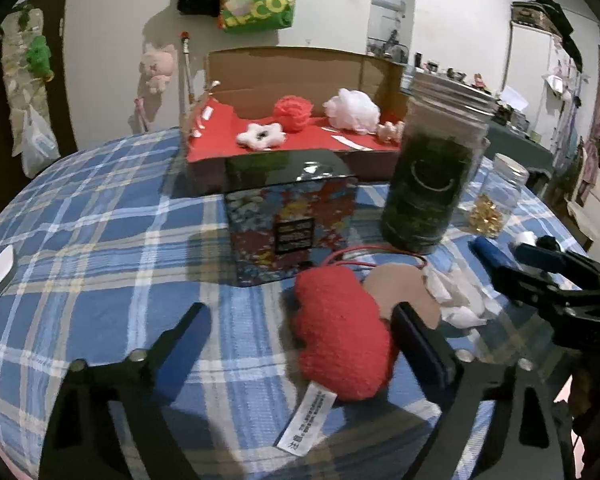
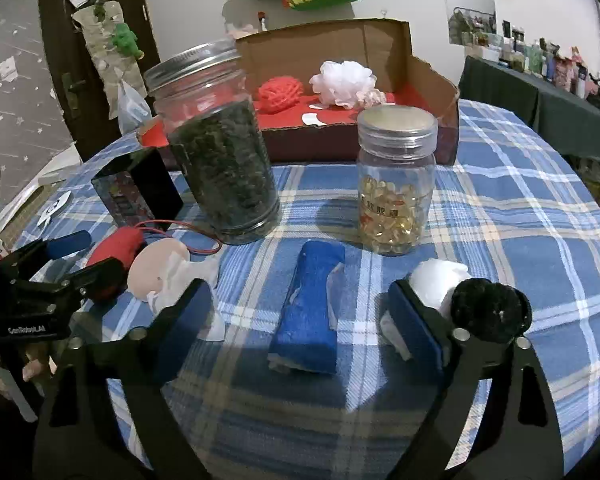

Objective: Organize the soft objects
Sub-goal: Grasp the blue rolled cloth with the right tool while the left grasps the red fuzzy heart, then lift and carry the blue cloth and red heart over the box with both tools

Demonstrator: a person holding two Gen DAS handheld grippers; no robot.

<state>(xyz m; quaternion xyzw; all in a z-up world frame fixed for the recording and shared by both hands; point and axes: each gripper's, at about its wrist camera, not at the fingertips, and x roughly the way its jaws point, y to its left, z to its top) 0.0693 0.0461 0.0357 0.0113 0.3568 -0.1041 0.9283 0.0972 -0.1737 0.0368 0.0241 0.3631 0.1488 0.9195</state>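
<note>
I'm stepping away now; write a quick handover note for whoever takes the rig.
Left hand-held gripper: open, straddling the red plush, not gripping.
Right hand-held gripper: open over the blue soft piece; white and black pompom beside its right finger.
Done: white star, red ball, white puff, pink item lie in the cardboard box.
Left: box the plush, blue piece and pompom.

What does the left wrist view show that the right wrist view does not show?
Only the left wrist view shows the white star toy in the cardboard box. Only the right wrist view shows the black pompom. Both show the red plush, the blue object, the dark-filled jar and the capsule jar.
</note>
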